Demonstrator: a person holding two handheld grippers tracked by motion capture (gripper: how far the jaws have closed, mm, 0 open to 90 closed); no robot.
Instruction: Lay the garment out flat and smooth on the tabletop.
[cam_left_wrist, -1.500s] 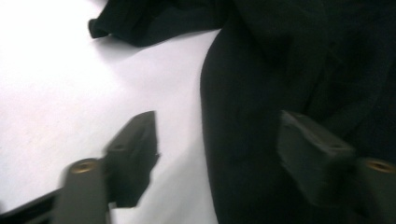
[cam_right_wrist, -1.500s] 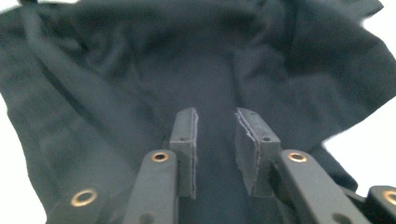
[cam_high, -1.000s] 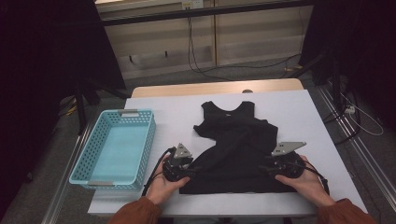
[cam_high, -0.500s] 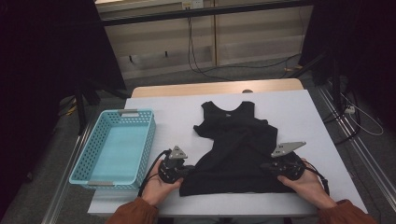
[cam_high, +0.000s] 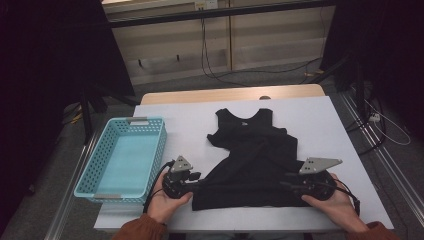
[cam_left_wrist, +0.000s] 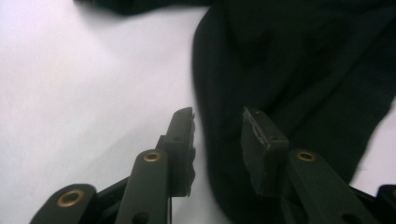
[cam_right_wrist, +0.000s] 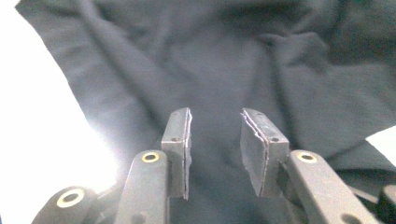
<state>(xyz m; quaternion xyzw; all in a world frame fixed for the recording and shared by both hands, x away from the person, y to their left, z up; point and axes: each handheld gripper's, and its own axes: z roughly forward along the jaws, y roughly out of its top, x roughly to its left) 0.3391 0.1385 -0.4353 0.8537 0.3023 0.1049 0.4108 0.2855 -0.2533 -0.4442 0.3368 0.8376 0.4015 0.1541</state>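
- The black tank top (cam_high: 252, 160) lies on the white tabletop (cam_high: 320, 125), neck end away from the person, its lower part doubled over into a thick band along the near edge.
- Compared with a second ago the folded hem sits flat and both hands have drawn back a little toward the person, one at each end of that band.
- The left hand-held gripper (cam_left_wrist: 217, 135) has just been opening: its jaws stand apart over the left edge of the cloth, pads clear of the fabric, nothing pinched.
- The right hand-held gripper (cam_right_wrist: 215, 135) has likewise just been opening; its jaws gape above the dark cloth with no fold caught between them.
- Judged from this, the bottom fold has been let go and laid down, so the next grasp would likely be for another fold.
- The light blue basket (cam_high: 150, 125) stands on the tabletop's left side, well apart from the garment.
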